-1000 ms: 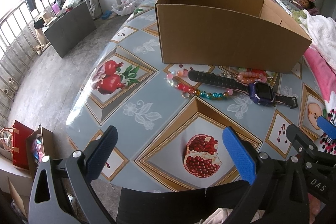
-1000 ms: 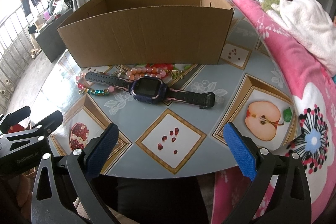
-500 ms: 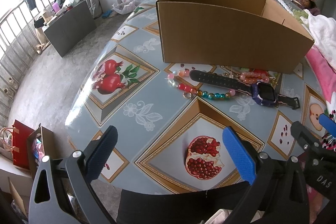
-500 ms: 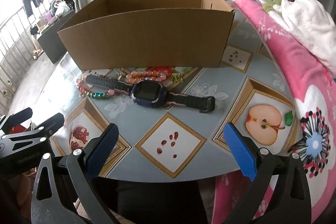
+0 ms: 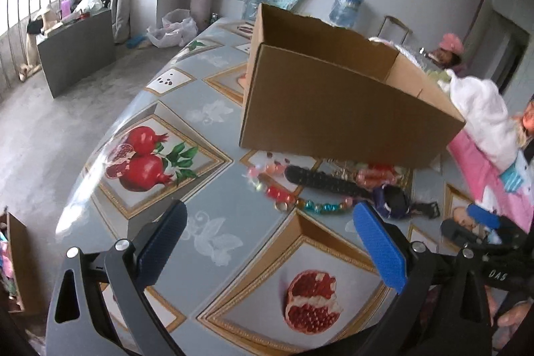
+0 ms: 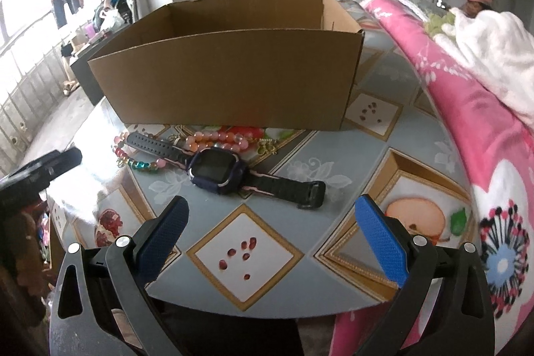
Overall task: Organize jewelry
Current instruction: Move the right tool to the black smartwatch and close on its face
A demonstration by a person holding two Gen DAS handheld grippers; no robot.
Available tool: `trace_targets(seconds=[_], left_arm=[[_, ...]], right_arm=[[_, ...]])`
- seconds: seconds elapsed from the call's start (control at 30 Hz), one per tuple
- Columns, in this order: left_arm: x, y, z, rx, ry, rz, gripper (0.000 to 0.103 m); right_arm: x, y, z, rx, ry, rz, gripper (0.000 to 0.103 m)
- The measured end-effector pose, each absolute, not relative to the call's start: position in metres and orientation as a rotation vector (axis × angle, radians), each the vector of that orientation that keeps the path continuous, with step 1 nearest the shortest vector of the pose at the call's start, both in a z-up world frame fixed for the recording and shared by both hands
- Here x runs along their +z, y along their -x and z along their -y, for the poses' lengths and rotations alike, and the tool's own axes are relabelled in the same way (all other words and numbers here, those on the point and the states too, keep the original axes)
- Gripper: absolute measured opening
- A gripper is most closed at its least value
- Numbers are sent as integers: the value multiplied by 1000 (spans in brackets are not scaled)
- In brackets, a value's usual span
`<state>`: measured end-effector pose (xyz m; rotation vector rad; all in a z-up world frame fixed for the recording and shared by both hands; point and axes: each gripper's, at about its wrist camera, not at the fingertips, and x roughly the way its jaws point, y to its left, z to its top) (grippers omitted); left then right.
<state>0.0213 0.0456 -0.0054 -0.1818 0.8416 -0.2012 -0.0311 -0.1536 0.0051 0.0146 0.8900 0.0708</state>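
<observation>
A dark smartwatch (image 6: 217, 169) with a black strap lies on the table in front of an open cardboard box (image 6: 227, 79). A multicoloured bead bracelet (image 6: 140, 160), a pink bead bracelet (image 6: 217, 135) and a small gold piece (image 6: 267, 147) lie beside it. In the left wrist view the watch (image 5: 390, 199), the coloured beads (image 5: 313, 206) and the box (image 5: 340, 109) show ahead. My left gripper (image 5: 270, 242) is open and empty above the near table. My right gripper (image 6: 270, 239) is open and empty just short of the watch.
The round table has a glossy fruit-print cover (image 6: 243, 252). A pink floral blanket (image 6: 484, 129) with a white garment (image 6: 487, 39) lies on the right. The left gripper's body shows in the right wrist view (image 6: 36, 172). The floor drops off on the left (image 5: 50, 129).
Both grippers have moved forward toward the jewelry and tilted. The watch and beads lie where they were. Both grippers stay open.
</observation>
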Motion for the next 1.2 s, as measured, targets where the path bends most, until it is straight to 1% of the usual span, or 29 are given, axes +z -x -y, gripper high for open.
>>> trace_targets(seconds=[0.07, 0.2, 0.37, 0.5, 0.57, 0.6, 0.67, 0.7, 0.77, 0.83, 0.87, 1.0, 1.2], left_arm=[[-9, -28, -47, -239, 204, -846, 99], [-12, -36, -46, -274, 209, -835, 99], [-10, -37, -33, -322, 138, -780, 99], [-10, -40, -22, -411, 126, -760, 96], [-11, -44, -18, -436, 121, -763, 89], [-12, -48, -16, -440, 118, -771, 87], [-14, -54, -16, -457, 125, -789, 76], [-15, -57, -16, -456, 130, -799, 74], [-19, -66, -16, -468, 152, -832, 64], [-22, -72, -17, -470, 171, -869, 59], [-24, -74, -17, -473, 177, -883, 57], [-29, -84, -15, -466, 208, -936, 56], [-34, -94, -12, -432, 228, -998, 56]], right_arm=[[4, 27, 153, 104, -13, -890, 95], [1, 19, 144, 198, 14, -894, 87], [-3, 4, 135, 270, 78, -913, 75], [-8, -9, 127, 326, 129, -934, 71], [-12, -15, 124, 346, 163, -948, 70], [-14, -18, 123, 353, 176, -957, 69], [-19, -21, 121, 369, 202, -974, 67], [-20, -21, 121, 373, 216, -980, 65], [-22, -22, 120, 394, 228, -985, 65], [-25, -21, 118, 413, 245, -995, 63], [-27, -21, 116, 419, 255, -1003, 60], [-31, -15, 113, 429, 260, -988, 57], [-34, -3, 115, 449, 241, -956, 56]])
